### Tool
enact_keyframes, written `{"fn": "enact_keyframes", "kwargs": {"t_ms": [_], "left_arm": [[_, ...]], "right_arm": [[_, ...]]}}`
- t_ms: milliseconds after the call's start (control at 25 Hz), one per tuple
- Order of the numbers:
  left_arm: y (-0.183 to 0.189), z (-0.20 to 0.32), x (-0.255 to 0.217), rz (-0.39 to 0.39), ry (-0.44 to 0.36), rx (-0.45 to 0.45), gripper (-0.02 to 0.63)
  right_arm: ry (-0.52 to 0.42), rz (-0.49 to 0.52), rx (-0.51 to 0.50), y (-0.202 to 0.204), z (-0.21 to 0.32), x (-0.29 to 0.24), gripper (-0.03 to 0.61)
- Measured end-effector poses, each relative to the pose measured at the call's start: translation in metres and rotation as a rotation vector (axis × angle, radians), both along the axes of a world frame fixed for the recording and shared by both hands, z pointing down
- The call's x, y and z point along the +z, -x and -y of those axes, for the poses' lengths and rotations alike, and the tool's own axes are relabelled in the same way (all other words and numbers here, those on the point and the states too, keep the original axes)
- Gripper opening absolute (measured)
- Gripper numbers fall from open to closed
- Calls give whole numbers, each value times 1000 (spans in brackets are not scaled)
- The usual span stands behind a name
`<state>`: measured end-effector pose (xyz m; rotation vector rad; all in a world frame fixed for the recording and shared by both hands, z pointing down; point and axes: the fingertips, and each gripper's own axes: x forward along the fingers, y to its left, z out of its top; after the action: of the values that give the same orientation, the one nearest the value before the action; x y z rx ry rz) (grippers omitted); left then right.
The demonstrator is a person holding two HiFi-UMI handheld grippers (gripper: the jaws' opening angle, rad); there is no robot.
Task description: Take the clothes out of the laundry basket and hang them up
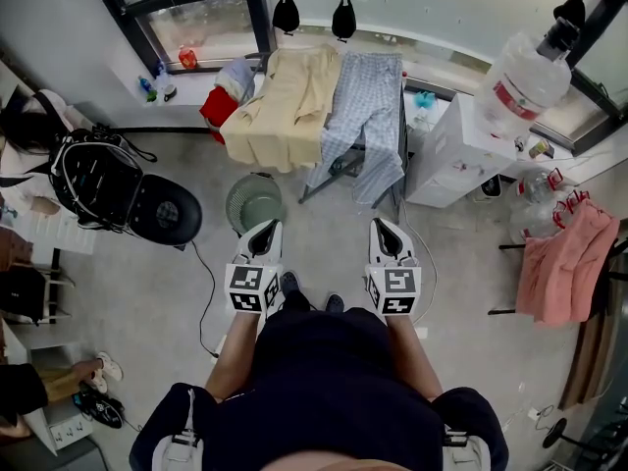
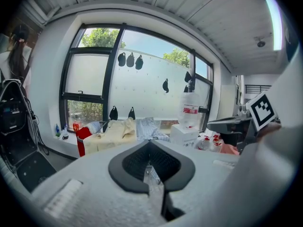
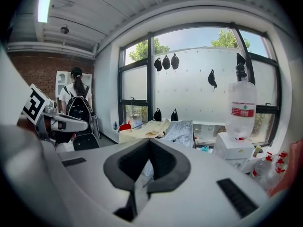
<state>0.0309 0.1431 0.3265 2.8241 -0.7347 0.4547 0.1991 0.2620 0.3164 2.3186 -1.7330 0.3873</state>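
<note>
Both hand-held grippers are held side by side low before the person's body, pointing towards the window (image 1: 196,18). The left hand-held gripper (image 1: 263,232) is seen with its jaws brought together, and nothing is clamped between them. The right hand-held gripper (image 1: 385,230) is likewise closed, its jaws meeting with nothing held.

The laundry basket (image 1: 255,202), round and grey-green, is set on the floor (image 1: 324,234) just ahead of the left hand-held gripper and in front of the drying rack (image 1: 345,165). What lies inside it cannot be made out clearly from above; it appears to be nearly empty.

Over the drying rack two pieces are draped next to each other: a yellow garment (image 1: 280,106) on the left and blue checked trousers (image 1: 368,116) on the right, their edges touching. A red garment (image 1: 218,106) is bunched just beside the yellow one, at the window sill.

At the far right a pink cloth (image 1: 564,263) is hung over a separate stand, well apart from the basket. A water dispenser (image 1: 471,150) with a large bottle is placed right of the rack. A backpack (image 1: 93,180) is resting on a dark chair at the left.
</note>
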Motion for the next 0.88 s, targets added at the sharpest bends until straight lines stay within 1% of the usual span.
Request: {"fn": "enact_keyframes", "kwargs": {"t_ms": [120,520,880], "left_arm": [[0,0,0,1,2,0,23],[-9,3,0,5,7,6,23],[-16,7,1,5,15,0,23]], "right_arm": [[12,-31,-10,1,2,-1,3],[21,6,0,-10,5,1,3],[34,3,1,-19,7,3,3]]}}
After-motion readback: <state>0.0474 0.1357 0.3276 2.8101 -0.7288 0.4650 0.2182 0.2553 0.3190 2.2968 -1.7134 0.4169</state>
